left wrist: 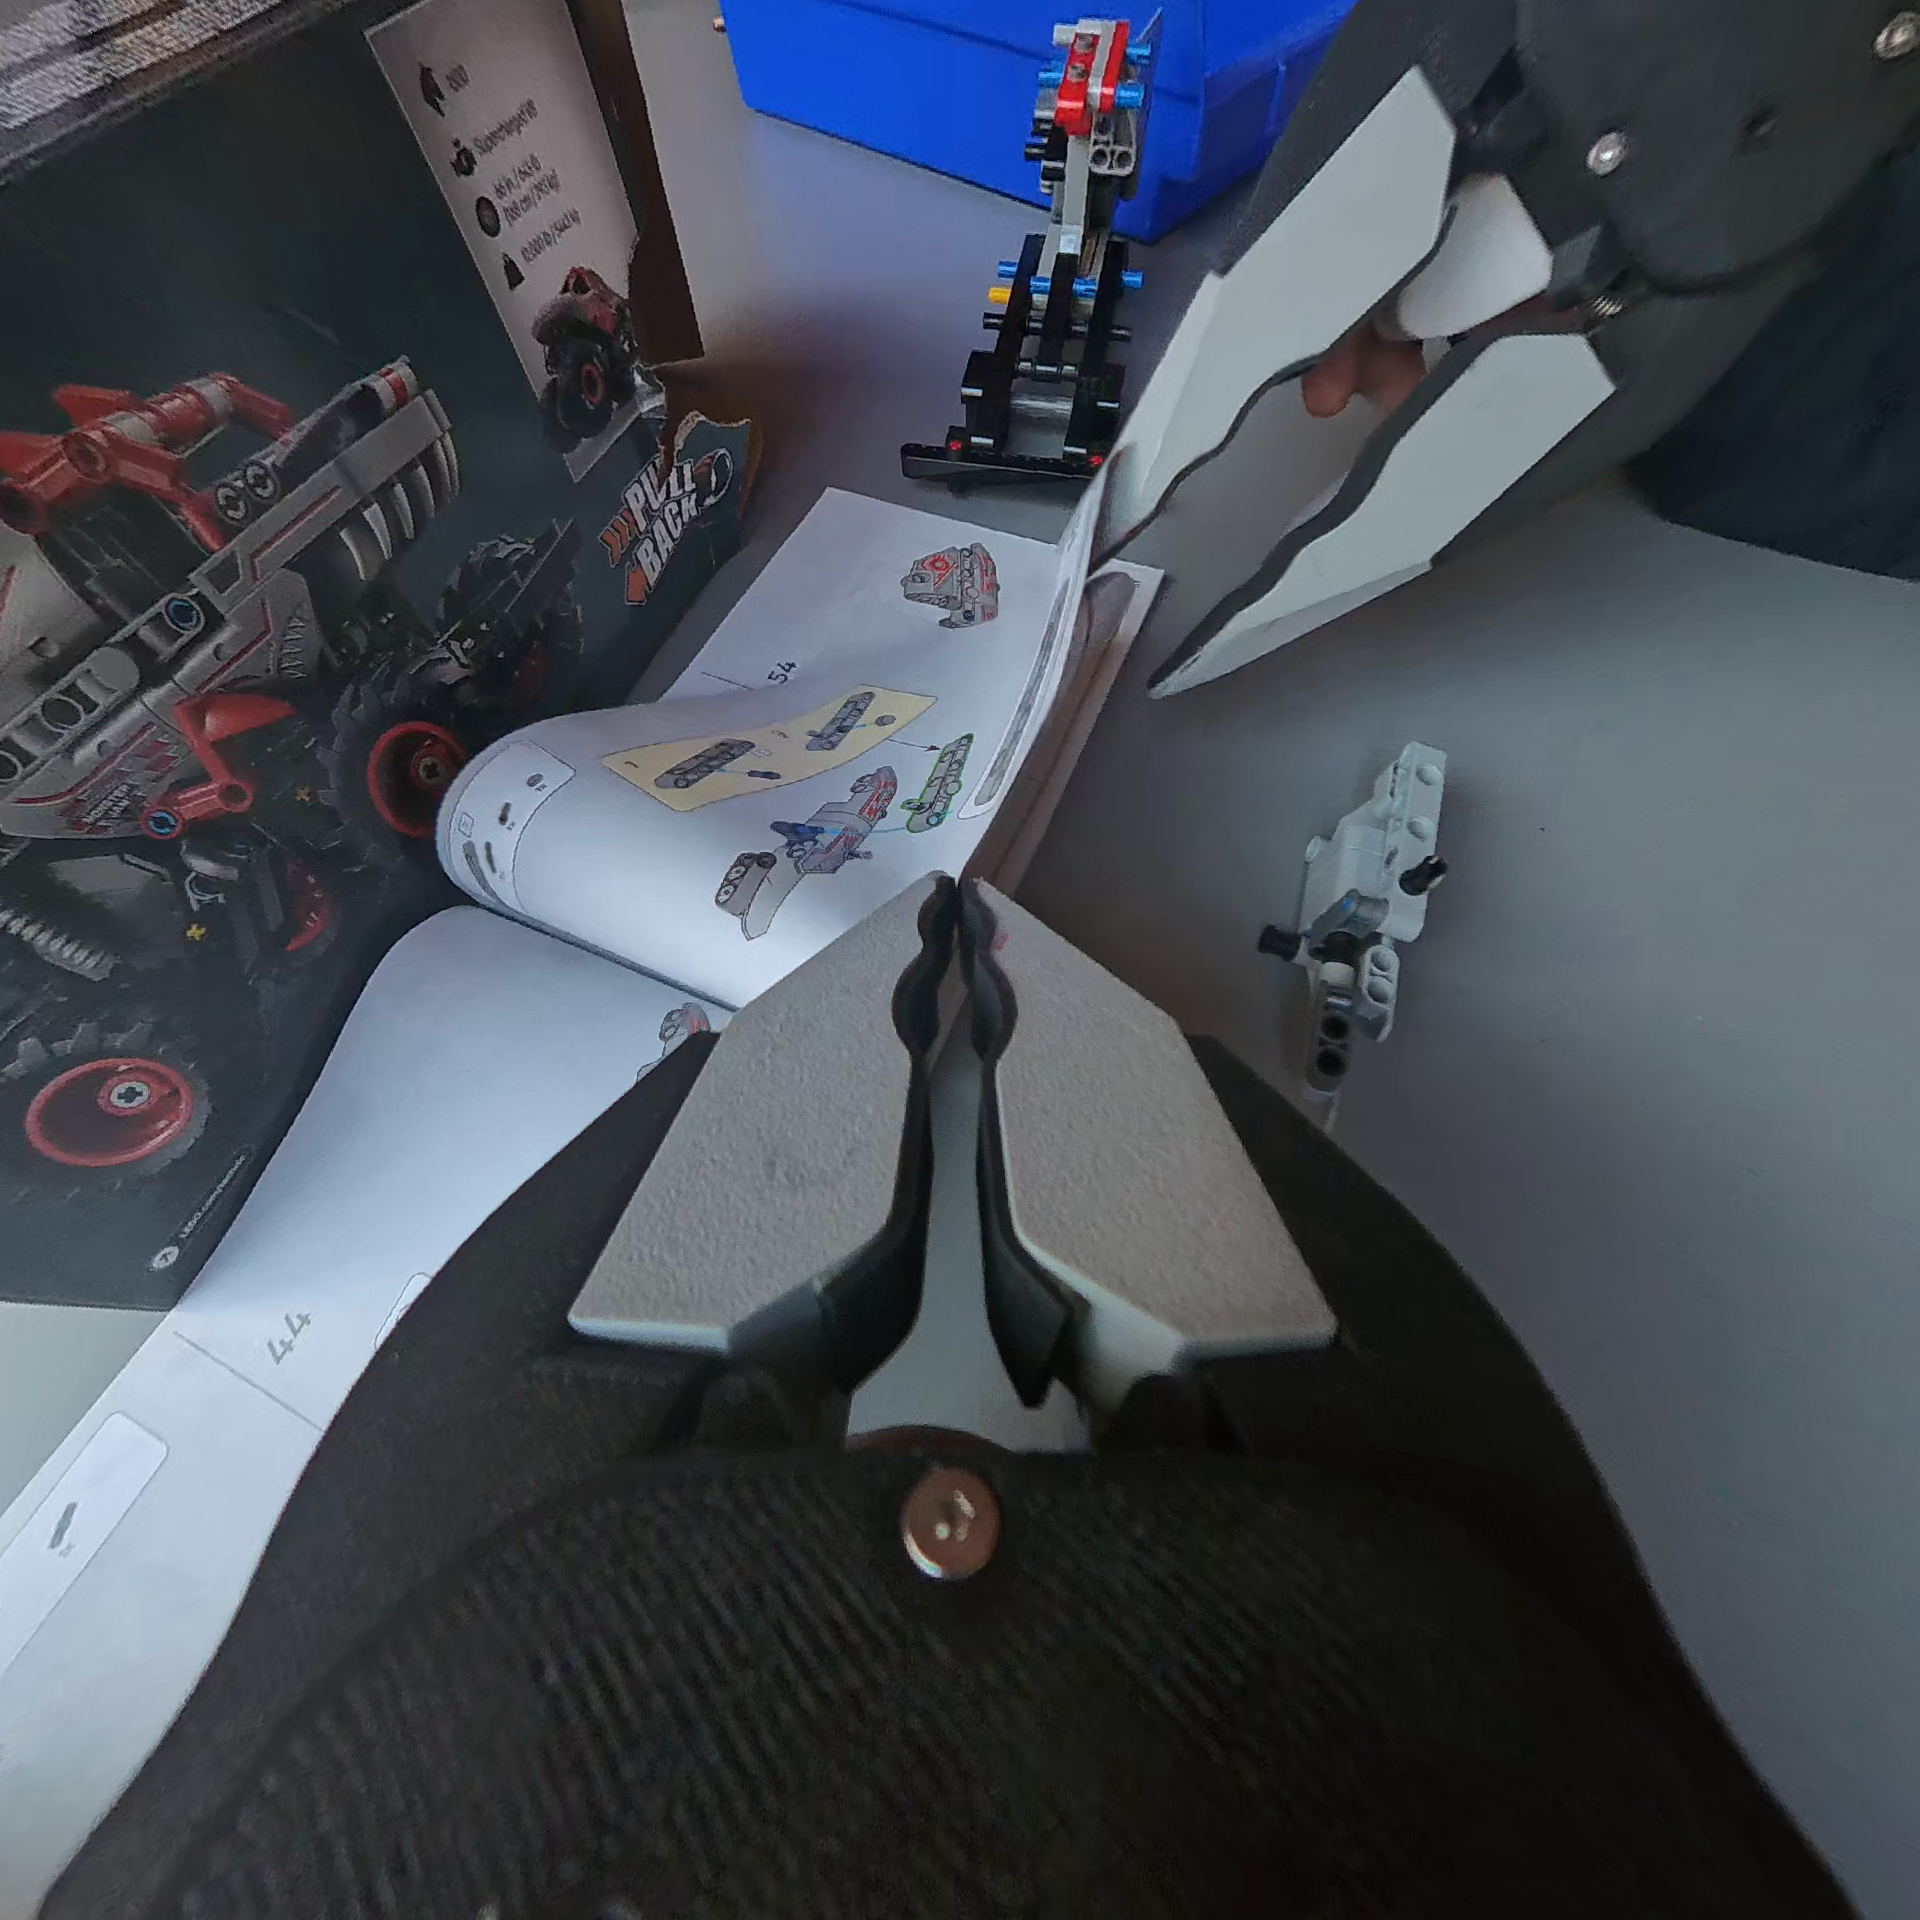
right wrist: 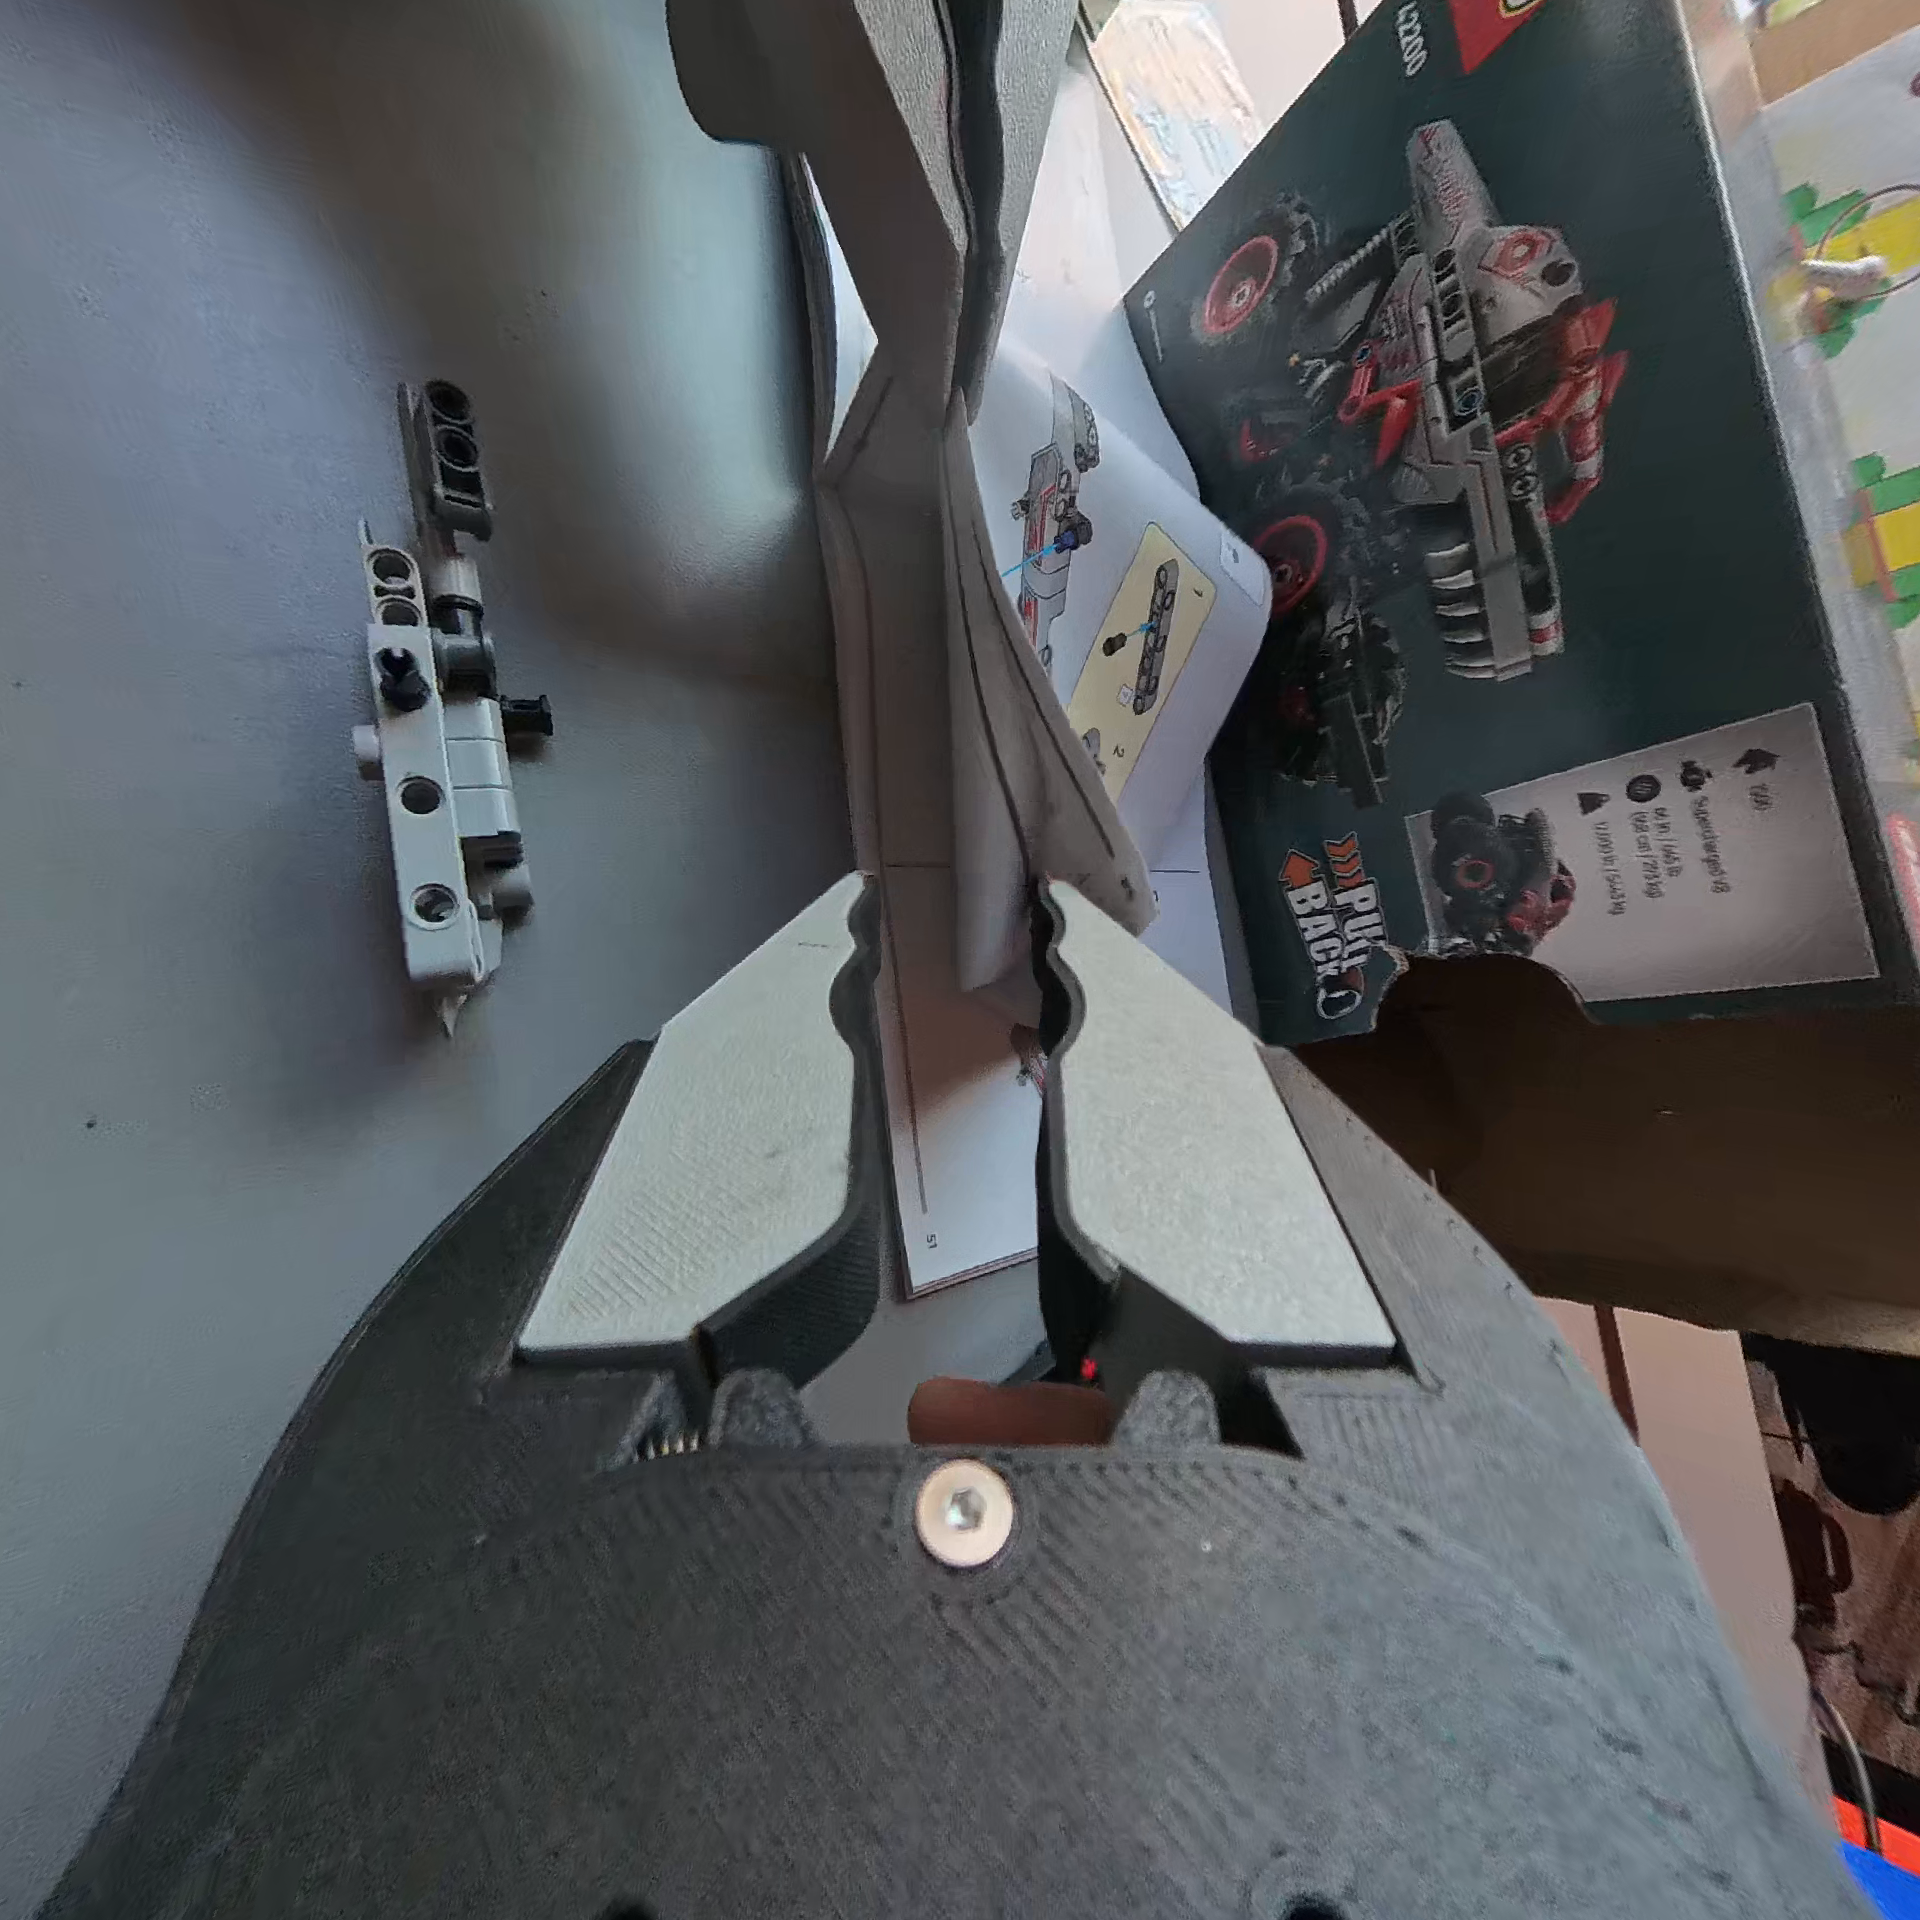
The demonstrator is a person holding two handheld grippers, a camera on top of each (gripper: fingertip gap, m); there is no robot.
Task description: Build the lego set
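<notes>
Two tools: left tool (left wrist: 958, 891) pinched closed on nothing, right tool (right wrist: 956, 914) open around lifted pages of one booklet (left wrist: 831, 769). One box (left wrist: 260, 623) beside. Two lego builds on grey surface (left wrist: 1610, 1143): black one (left wrist: 1049, 343), white one (left wrist: 1361, 894).

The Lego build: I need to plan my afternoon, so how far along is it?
Partly done. A black chassis frame with a red-topped mast stands by the blue bin, and a small grey sub-assembly lies on the table. Right now no bricks are held: the shut left gripper and open right gripper are turning pages of the instruction booklet. Wheels and bodywork shown on the box remain.
</notes>
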